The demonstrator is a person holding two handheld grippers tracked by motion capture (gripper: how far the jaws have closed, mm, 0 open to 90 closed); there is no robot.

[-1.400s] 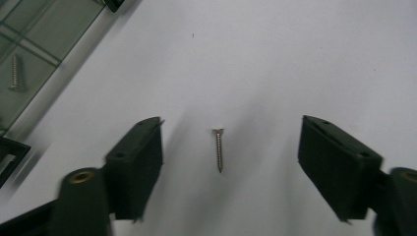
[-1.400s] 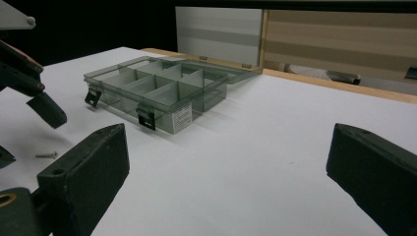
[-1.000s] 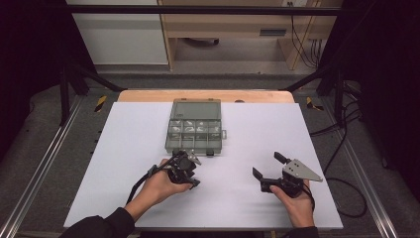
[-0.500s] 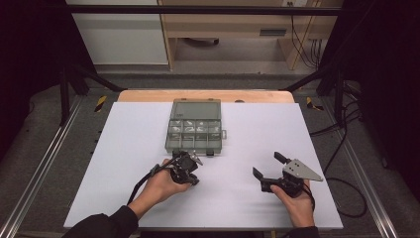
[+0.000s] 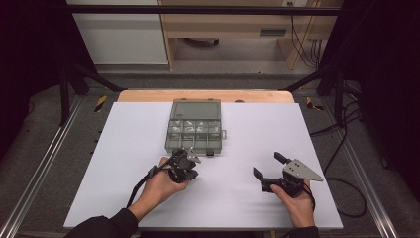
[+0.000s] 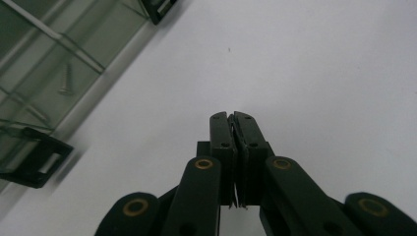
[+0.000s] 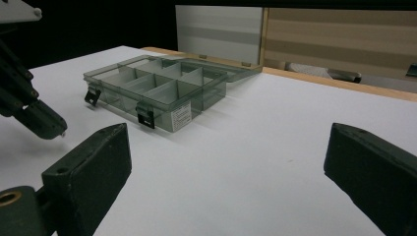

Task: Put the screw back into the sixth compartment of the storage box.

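Observation:
A clear grey compartment box (image 5: 194, 126) lies open at the table's middle, with its lid folded back. Small screws sit in its cells; one screw (image 6: 65, 81) shows through the wall. My left gripper (image 5: 190, 158) rests just in front of the box's near edge, tips down on the white table. Its jaws have just been closing and now stand together (image 6: 233, 116), with only a thin pale sliver in the seam, too small to identify. My right gripper (image 5: 267, 164) hovers low at the front right, open and holding nothing (image 7: 228, 135), aimed toward the box (image 7: 157, 88).
The white table top (image 5: 124, 163) stretches bare left and right of the box. A wooden strip (image 5: 148, 95) edges its far side. Black frame posts and cables (image 5: 341, 144) stand beyond the right edge. The box's black latches (image 6: 34, 157) jut toward me.
Both hands stay where they were. The left gripper's jaws look drawn closer together than in the earliest frame.

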